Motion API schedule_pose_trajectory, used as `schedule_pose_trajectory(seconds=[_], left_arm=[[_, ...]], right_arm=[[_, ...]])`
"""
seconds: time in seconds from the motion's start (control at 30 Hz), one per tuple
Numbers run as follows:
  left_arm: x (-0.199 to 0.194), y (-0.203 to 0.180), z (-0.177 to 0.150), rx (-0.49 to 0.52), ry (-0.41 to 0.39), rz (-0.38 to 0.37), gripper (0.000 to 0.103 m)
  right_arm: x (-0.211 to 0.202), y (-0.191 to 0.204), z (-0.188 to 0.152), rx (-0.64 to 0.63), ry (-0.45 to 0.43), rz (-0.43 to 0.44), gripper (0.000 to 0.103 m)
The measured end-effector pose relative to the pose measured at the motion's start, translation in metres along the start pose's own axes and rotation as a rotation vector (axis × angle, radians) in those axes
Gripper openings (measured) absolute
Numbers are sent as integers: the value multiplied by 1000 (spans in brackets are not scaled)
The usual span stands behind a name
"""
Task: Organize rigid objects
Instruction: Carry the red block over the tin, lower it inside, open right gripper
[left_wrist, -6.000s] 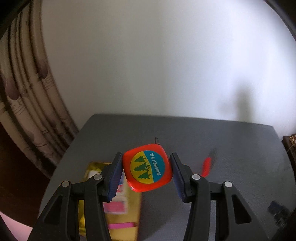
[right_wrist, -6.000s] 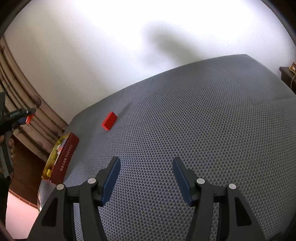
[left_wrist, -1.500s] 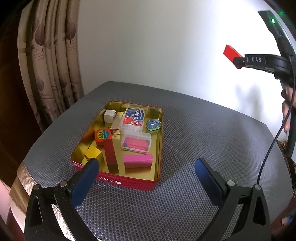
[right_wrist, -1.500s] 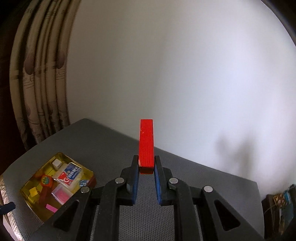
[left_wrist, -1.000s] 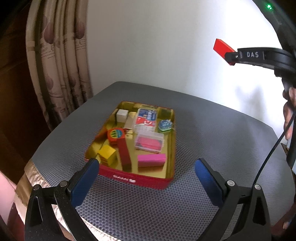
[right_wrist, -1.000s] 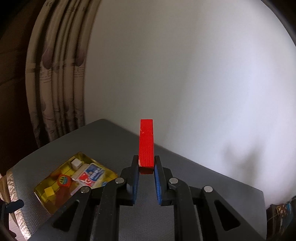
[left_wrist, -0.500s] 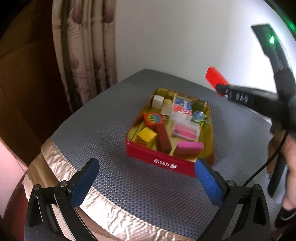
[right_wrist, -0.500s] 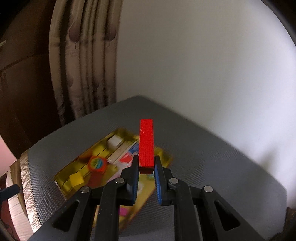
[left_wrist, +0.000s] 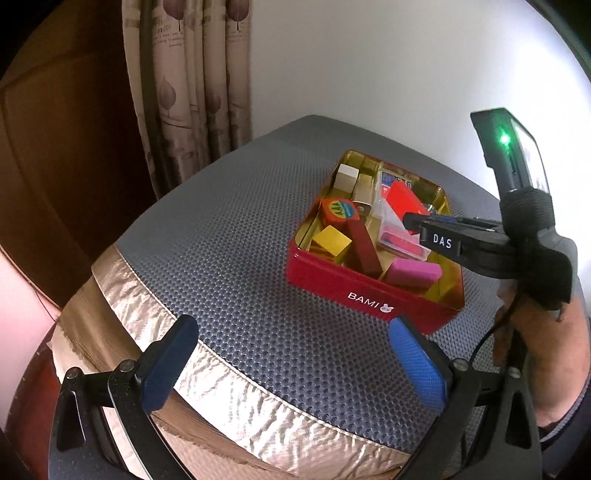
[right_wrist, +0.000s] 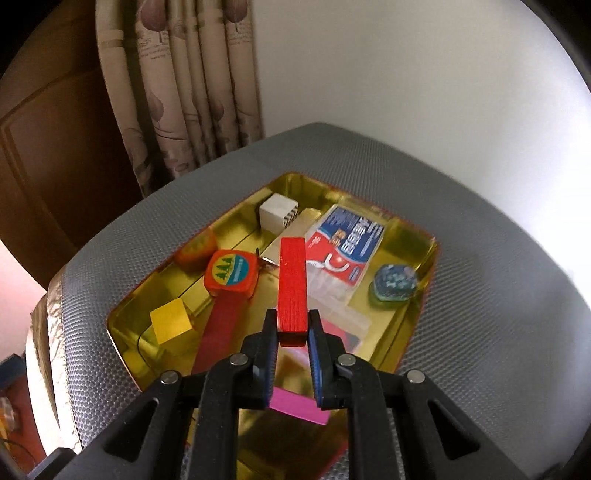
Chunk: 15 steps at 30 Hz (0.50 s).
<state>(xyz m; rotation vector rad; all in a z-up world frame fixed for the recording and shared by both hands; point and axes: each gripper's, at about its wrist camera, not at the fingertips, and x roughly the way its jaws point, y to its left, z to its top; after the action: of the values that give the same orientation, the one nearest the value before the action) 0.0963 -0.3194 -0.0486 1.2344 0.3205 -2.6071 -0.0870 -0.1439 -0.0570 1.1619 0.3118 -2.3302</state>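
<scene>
My right gripper (right_wrist: 292, 328) is shut on a flat red block (right_wrist: 293, 288), holding it above the open red tin (left_wrist: 369, 291) with its gold inside (right_wrist: 413, 236). In the left wrist view the same red block (left_wrist: 404, 199) hangs over the tin's far half in the right gripper (left_wrist: 412, 221). The tin holds a round red tape measure (right_wrist: 231, 272), a long dark-red bar (left_wrist: 364, 245), a yellow cube (left_wrist: 330, 240), a pink eraser (left_wrist: 413, 272), a white cube (right_wrist: 277, 214) and a blue-and-red packet (right_wrist: 347, 251). My left gripper (left_wrist: 291, 363) stands open and empty near the table's front edge.
The tin sits on a grey dotted mat (left_wrist: 229, 236) with a shiny gold border (left_wrist: 155, 325) at the front. A patterned curtain (left_wrist: 192, 85) and dark wooden panelling (left_wrist: 62, 155) stand behind on the left. A person's hand (left_wrist: 543, 354) holds the right gripper.
My right gripper has come down with the red block, from high above the table to just over the tin. My left gripper has drawn back toward the table's front-left edge, still open.
</scene>
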Motion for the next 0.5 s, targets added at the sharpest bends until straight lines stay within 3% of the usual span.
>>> schedule_pose_trajectory(seconds=[0.5], left_arm=[[6,-4,-3,22,10,7,102]], right_arm=[[13,3,-1,-19,55,19,16]])
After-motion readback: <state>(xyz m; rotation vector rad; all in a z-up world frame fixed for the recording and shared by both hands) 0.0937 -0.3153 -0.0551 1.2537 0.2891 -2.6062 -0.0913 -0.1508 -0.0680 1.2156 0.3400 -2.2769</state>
